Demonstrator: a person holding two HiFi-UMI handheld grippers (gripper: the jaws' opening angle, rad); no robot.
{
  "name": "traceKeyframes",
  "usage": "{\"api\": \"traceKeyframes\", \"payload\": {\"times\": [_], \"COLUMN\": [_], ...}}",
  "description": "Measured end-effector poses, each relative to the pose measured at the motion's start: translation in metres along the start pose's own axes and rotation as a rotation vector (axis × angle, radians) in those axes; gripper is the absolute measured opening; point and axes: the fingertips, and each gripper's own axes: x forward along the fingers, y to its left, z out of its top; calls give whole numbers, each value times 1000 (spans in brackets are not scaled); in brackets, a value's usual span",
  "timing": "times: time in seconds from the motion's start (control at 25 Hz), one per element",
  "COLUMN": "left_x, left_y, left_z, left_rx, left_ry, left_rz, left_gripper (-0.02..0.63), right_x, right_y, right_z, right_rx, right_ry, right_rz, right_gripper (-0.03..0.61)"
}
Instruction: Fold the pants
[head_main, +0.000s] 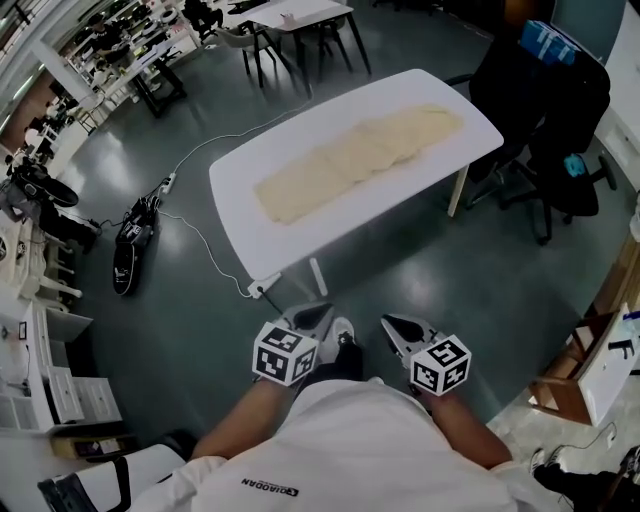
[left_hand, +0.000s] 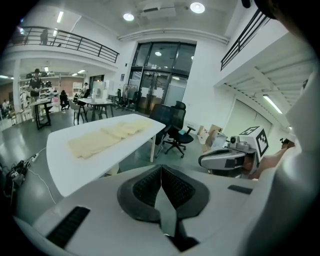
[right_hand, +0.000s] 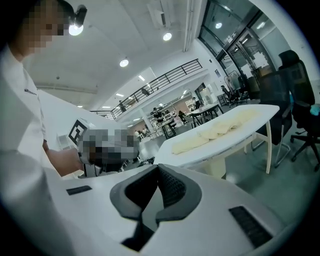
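Cream pants (head_main: 360, 155) lie stretched out flat along the white table (head_main: 300, 235), which stands ahead of me, out of reach of both grippers. My left gripper (head_main: 315, 318) and right gripper (head_main: 397, 325) hang close to my body over the floor, short of the table's near end. Both are shut with nothing in them. In the left gripper view the dark pads meet at the left gripper's (left_hand: 161, 167) tips, with the pants (left_hand: 107, 137) far beyond and the right gripper (left_hand: 202, 161) beside it. The right gripper's (right_hand: 158, 167) own view shows its pads touching, and the pants (right_hand: 215, 131) lie on the table (right_hand: 220, 150).
Black office chairs (head_main: 550, 110) stand by the table's far right end. A white cable runs over the floor to a power strip (head_main: 165, 185) near a black bag (head_main: 130, 245) on the left. Cardboard boxes (head_main: 590, 370) sit at the right, other desks (head_main: 300, 20) behind.
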Motion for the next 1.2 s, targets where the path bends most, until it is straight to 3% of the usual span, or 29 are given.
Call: {"api": "traceKeyframes", "payload": {"times": [0.24,0.72,1.2], "left_x": [12,51,66], "left_y": [43,128,229], "left_z": [31,100,115], "left_rx": [-28,-13,-34], "left_ry": [-5,-76,-108], "left_rz": [5,-28,-4], "left_gripper": [28,28,28], "right_x": [41,125,213], "right_y": [-17,-58,-75], "right_z": [46,105,133], "right_rx": [-80,-122,-155], "right_ry": [34,60,118], "right_rz": [2,-37,-55], "right_gripper": [18,18,18]}}
